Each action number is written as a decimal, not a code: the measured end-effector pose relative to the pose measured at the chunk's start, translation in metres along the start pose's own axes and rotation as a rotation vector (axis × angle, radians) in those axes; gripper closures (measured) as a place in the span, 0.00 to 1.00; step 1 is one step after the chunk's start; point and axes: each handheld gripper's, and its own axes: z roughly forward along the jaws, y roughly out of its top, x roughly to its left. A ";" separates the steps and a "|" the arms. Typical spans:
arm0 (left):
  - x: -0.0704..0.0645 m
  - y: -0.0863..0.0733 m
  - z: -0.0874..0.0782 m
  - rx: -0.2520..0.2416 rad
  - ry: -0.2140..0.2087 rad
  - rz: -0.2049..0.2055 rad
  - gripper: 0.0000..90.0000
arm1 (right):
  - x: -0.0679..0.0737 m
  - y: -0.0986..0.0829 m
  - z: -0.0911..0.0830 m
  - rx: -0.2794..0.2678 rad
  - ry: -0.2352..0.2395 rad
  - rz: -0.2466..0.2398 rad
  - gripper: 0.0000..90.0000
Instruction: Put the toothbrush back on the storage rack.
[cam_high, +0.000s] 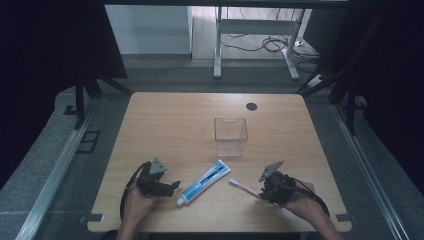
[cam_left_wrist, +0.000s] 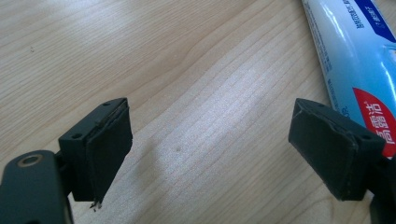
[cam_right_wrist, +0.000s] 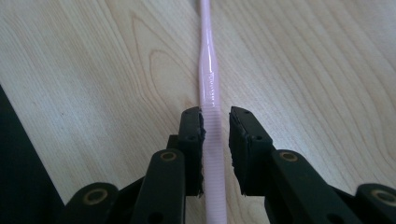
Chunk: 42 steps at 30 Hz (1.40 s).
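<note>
In the high view, the pale wooden bench (cam_high: 165, 125) carries a clear square plastic container (cam_high: 231, 136) at centre. Below it lies a blue-and-white toothpaste tube (cam_high: 205, 182), with the left gripper (cam_high: 172, 186) just beside its lower end. A pink plastic toothbrush (cam_high: 245, 187) lies right of the tube, its handle reaching into the right gripper (cam_high: 264, 192).

In the left gripper view, the fingers (cam_left_wrist: 109, 140) stand spread wide over bare wood, the tube (cam_left_wrist: 359, 60) at upper right.

In the right gripper view, the fingers (cam_right_wrist: 191, 149) straddle the toothbrush handle (cam_right_wrist: 208, 84), the left one touching it, a narrow gap remaining on the right.
</note>
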 end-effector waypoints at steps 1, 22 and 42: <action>0.000 0.000 0.000 0.002 0.000 0.002 0.15 | 0.000 0.003 0.002 0.018 0.001 -0.005 0.84; 0.000 0.000 0.001 0.015 -0.004 0.009 0.15 | -0.003 0.032 0.027 0.245 0.021 -0.099 0.86; 0.000 -0.001 0.002 0.022 -0.012 0.008 0.15 | -0.006 0.031 0.009 0.178 0.043 -0.051 0.88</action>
